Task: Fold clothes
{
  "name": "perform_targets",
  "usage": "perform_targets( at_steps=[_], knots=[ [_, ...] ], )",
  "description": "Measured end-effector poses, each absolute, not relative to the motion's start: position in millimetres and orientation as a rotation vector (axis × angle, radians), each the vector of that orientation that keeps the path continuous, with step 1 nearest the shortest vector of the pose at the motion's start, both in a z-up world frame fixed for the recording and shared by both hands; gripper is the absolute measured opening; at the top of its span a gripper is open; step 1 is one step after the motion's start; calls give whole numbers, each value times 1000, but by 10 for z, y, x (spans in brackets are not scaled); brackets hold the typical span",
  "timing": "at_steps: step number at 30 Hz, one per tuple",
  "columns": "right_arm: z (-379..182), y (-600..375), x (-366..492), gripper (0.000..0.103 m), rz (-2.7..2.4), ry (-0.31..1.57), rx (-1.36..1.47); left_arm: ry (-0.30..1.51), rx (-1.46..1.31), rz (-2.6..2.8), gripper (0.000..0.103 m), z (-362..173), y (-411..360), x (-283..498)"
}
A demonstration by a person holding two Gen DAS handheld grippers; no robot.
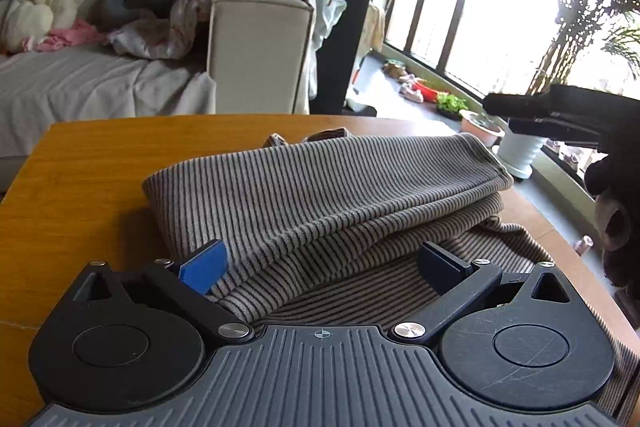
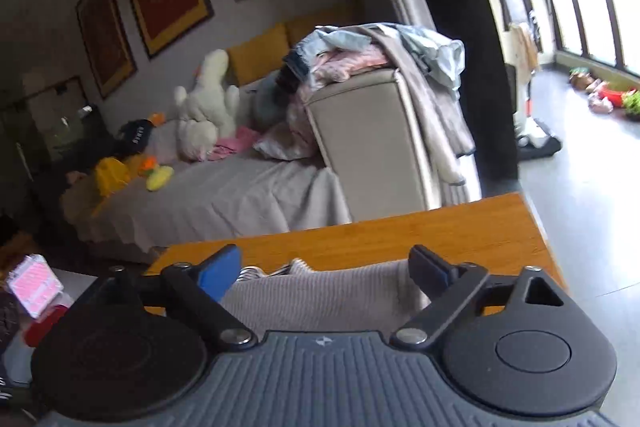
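Handling spec, striped knit garment (image 1: 320, 195): soft ribbed fabric, limp, prob. light, no stiffness of its own, so any lifted part will sag and drag the layers under it; not fragile, not slippery on wood as far as I can judge. It lies on the wooden surface (image 1: 80, 167), already doubled over at least once: an upper layer w/ a rounded fold edge at the left and a hemmed end at the right rests across a looser lower layer. Whether this is a mid-fold state or a near-final bundle, the views don't settle. Best hold points, in my judgement: the hemmed end or a layer edge, pinching all layers together, not the mid panel, which would just tent. My left tool (image 1: 320, 263) sits low over the near part of the garment, fingers spread wide, fabric between and below them, nothing pinched. My right tool (image 2: 320, 275) is likewise released, fingers apart, w/ the far edge of the garment (image 2: 320, 291) just below and between them; contact w/ the cloth I cannot confirm. In the left view the right tool (image 1: 520, 115) hangs above the garment's right end, clear of it.
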State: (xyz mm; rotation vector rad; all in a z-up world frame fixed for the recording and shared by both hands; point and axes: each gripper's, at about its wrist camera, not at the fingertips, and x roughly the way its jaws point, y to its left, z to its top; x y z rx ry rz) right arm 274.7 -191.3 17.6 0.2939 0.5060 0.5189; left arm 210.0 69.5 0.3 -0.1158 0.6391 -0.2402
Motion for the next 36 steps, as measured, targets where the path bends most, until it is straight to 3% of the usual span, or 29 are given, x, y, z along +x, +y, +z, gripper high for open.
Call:
perform_targets(
  at_steps=[2, 13, 21, 29, 36],
  knots=[
    [-1, -1877, 2796, 103, 534, 559, 357, 642, -106, -238, 103, -12, 694, 2091],
    [-388, -1927, 2749, 103, 395, 623, 407, 652, -53, -181, 103, -75, 753, 2171],
    [-517, -1957, 2725, 103, 355, 637, 426, 523, -155, -253, 103, 218, 739, 2020],
    [-480, -1997, 2596, 103, 226, 622, 420, 592, -141, -242, 103, -136, 675, 2138],
    [82, -1743, 2401, 103, 324, 412, 255, 600, -119, -254, 103, -146, 711, 2201]
  ],
)
